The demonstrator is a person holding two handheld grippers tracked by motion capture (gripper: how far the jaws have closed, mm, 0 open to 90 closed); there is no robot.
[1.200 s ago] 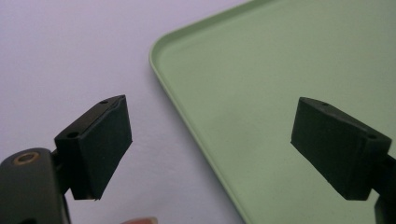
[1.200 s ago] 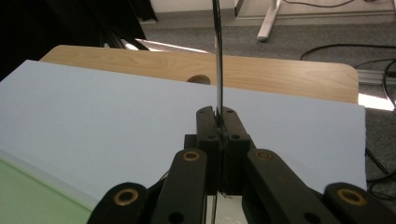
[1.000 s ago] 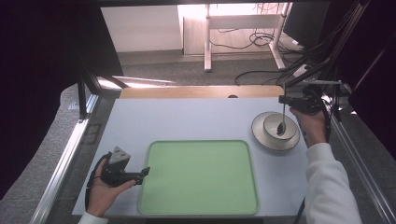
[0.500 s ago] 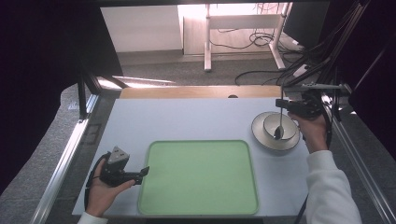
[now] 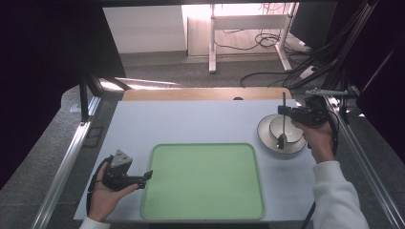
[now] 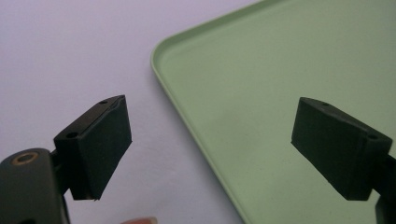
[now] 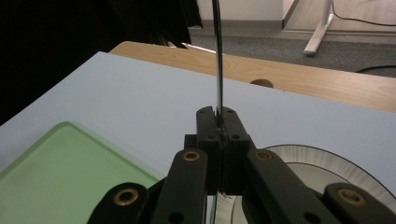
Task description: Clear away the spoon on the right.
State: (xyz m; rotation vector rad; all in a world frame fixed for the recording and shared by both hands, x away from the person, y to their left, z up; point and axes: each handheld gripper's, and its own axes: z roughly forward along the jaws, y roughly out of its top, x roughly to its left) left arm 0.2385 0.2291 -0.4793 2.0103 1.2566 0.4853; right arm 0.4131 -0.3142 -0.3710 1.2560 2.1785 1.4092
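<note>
Pinching spoon [image 7: 217, 56] upright, jaws fully closed.

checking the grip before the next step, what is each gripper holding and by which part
The right gripper is shut on a thin metal spoon, clamped partway along its handle, bowl end hanging over the white bowl. The left gripper is open and holds nothing.

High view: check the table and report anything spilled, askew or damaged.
Nothing stands out. The green tray lies square on the table and holds nothing. The bowl sits centred on its plate. The right gripper is shut on a spoon, bowl end hanging over the dish. No spill shows.
</note>
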